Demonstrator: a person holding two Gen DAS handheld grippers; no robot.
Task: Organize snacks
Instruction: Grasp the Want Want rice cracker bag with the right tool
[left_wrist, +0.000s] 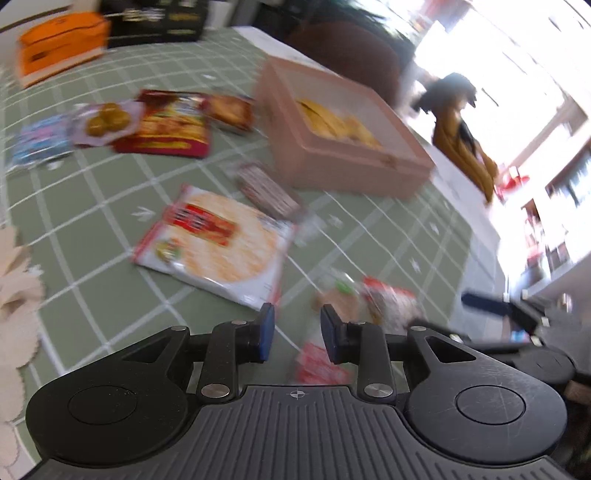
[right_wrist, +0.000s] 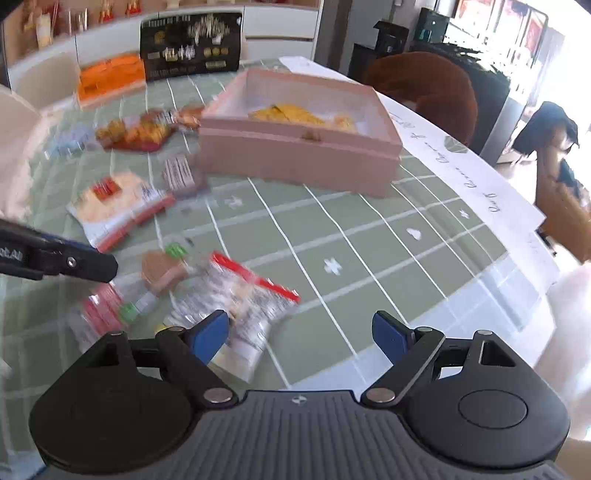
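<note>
An open pink box (left_wrist: 351, 173) (right_wrist: 295, 158) with yellow snacks (right_wrist: 295, 112) inside stands on the green checked tablecloth. Loose packets lie in front of it: a large rice cracker packet (left_wrist: 218, 240) (right_wrist: 114, 203), a dark striped packet (left_wrist: 266, 188), a red packet (left_wrist: 170, 125), and small ones near me. My left gripper (left_wrist: 297, 332) hovers over a red-and-white packet (left_wrist: 317, 365), its pads narrowly apart with nothing pinched. My right gripper (right_wrist: 301, 336) is wide open and empty; a clear packet with a red strip (right_wrist: 240, 295) lies by its left finger.
An orange box (right_wrist: 110, 75) and a black box (right_wrist: 192, 46) stand at the table's far side. A white paper sheet (right_wrist: 461, 166) lies along the right edge, with a brown chair (right_wrist: 424, 88) behind. A beige doily (left_wrist: 14, 288) shows at the left.
</note>
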